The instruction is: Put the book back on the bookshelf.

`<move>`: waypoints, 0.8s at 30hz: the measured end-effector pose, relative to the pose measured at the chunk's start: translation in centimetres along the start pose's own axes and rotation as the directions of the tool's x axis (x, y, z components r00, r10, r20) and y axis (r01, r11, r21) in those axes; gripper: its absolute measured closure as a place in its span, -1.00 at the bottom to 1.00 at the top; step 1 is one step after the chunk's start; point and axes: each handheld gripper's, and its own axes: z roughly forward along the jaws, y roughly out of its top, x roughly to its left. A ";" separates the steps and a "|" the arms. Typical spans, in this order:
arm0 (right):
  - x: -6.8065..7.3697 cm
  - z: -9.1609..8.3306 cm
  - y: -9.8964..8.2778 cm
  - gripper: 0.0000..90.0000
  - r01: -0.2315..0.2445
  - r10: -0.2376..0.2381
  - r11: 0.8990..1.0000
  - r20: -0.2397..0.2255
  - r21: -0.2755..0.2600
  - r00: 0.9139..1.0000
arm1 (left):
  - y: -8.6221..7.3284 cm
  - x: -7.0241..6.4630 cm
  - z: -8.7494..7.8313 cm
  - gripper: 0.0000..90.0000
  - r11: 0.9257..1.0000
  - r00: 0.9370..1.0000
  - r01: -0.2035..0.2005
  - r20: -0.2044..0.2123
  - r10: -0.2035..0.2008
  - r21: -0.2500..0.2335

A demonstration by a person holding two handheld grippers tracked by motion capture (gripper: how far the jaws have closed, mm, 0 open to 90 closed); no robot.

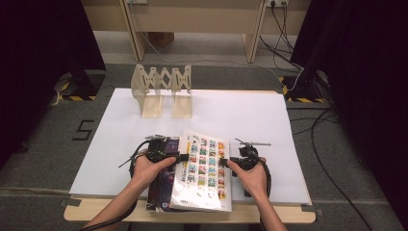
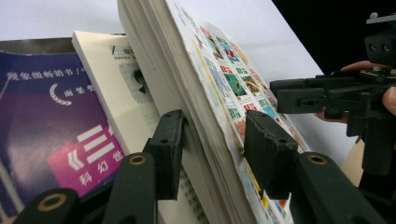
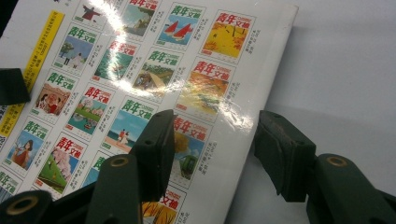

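— While my left gripper point(image 2: 212, 140) straddles the illustrated magazine point(image 1: 202, 168), its jaws sit apart on either side of the raised page edge, one pad under, one over; I cannot tell if they press.

— And your right?

— My right gripper point(image 3: 215, 144) gapes over the cover's outer edge, not gripping. The magazine leans on a purple book point(image 1: 166, 166) at the white table's point(image 1: 240, 115) near edge; a wooden book rack point(image 1: 162, 89) stands well behind.
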 end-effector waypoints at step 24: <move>-0.1 0.4 2.3 0.00 0.028 -0.028 0.999 -0.026 0.023 0.999 | -0.2 0.8 -1.7 0.69 0.999 0.998 0.032 0.045 -0.033 0.027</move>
